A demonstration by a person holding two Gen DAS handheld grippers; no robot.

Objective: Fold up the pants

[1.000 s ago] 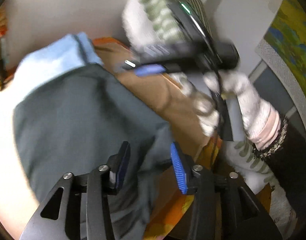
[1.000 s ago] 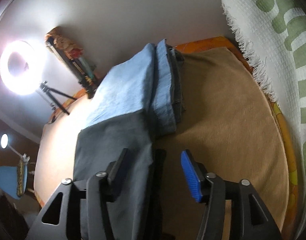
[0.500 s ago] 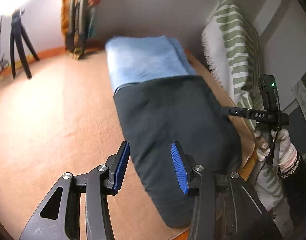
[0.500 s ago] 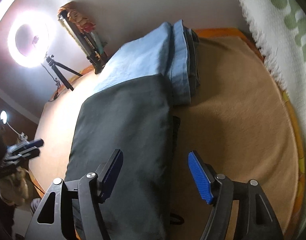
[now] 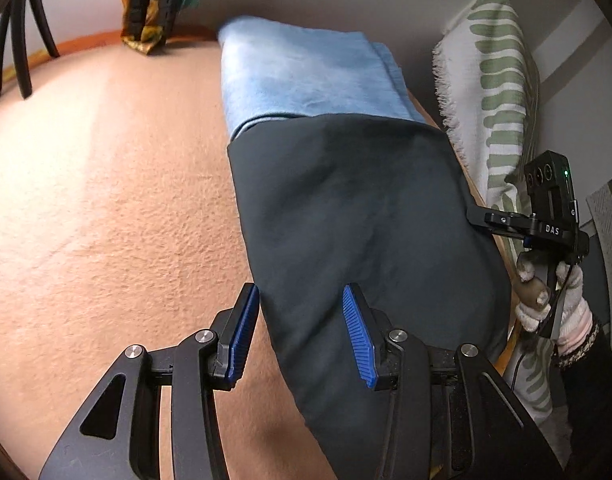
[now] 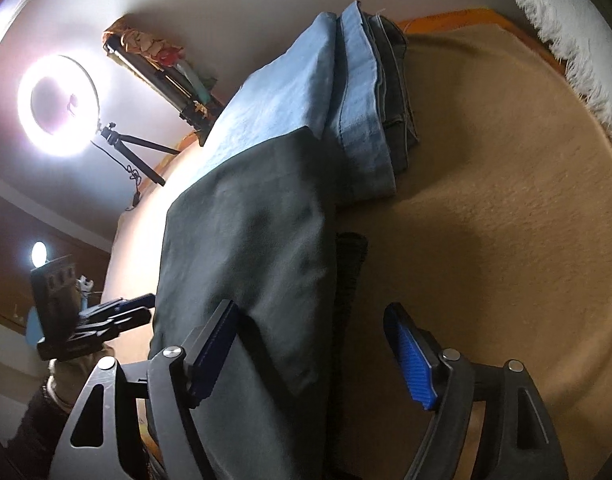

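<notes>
Dark grey pants (image 5: 362, 216) lie folded lengthwise on a tan blanket (image 5: 106, 208), their far end over a folded stack of light blue pants (image 5: 306, 72). My left gripper (image 5: 302, 330) is open, just above the grey pants' near left edge. My right gripper (image 6: 314, 354) is open over the grey pants' (image 6: 246, 248) right edge; it also shows in the left wrist view (image 5: 546, 216) at the pants' right side. The blue stack (image 6: 326, 100) sits on a darker folded pair.
A white and green fringed throw (image 5: 494, 92) hangs along the right side. A ring light (image 6: 58, 106) on a tripod and a patterned bundle (image 6: 154, 56) stand at the far edge. The blanket (image 6: 506, 200) stretches right of the pants.
The left gripper swung from close over the pants to the near left edge and now views their whole length. The right gripper drew back slightly. Both stay open.
</notes>
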